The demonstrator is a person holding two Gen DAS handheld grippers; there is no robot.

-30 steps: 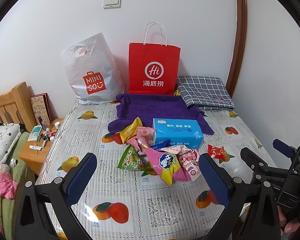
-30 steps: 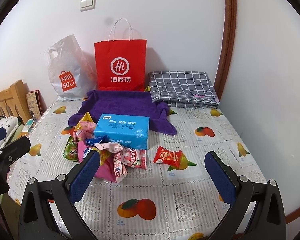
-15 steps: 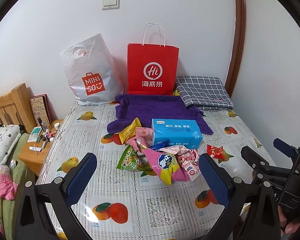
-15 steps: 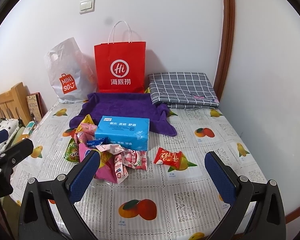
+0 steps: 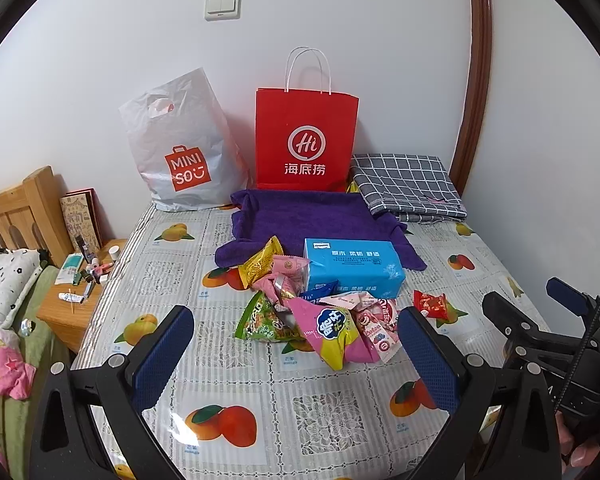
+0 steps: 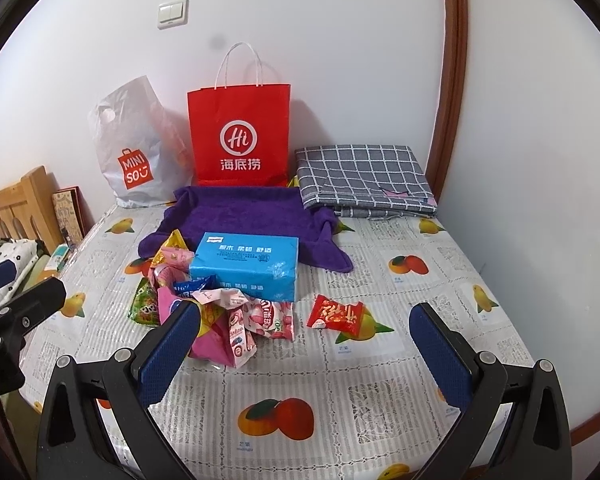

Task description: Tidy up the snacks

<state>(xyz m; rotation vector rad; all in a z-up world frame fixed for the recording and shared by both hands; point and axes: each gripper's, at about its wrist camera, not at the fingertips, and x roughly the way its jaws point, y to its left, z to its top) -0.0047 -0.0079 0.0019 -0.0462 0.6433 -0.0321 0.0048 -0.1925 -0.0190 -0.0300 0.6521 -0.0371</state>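
Observation:
A pile of snack packets (image 5: 316,312) lies mid-table, also in the right wrist view (image 6: 220,304): pink, yellow and green bags. A single red packet (image 5: 430,304) lies apart to the right (image 6: 334,314). A blue tissue box (image 5: 352,266) sits just behind the pile (image 6: 246,266). My left gripper (image 5: 296,344) is open and empty, held above the table's near side in front of the pile. My right gripper (image 6: 306,344) is open and empty, in front of the red packet.
A purple towel (image 5: 312,216) lies behind the box. A red paper bag (image 5: 306,140), a white Miniso bag (image 5: 180,148) and a folded checked cloth (image 5: 408,184) stand along the wall. A wooden nightstand (image 5: 64,304) and bed are left of the table.
Both grippers have drifted slightly; the view has shifted a little. Nothing on the table has moved and both grippers stay open.

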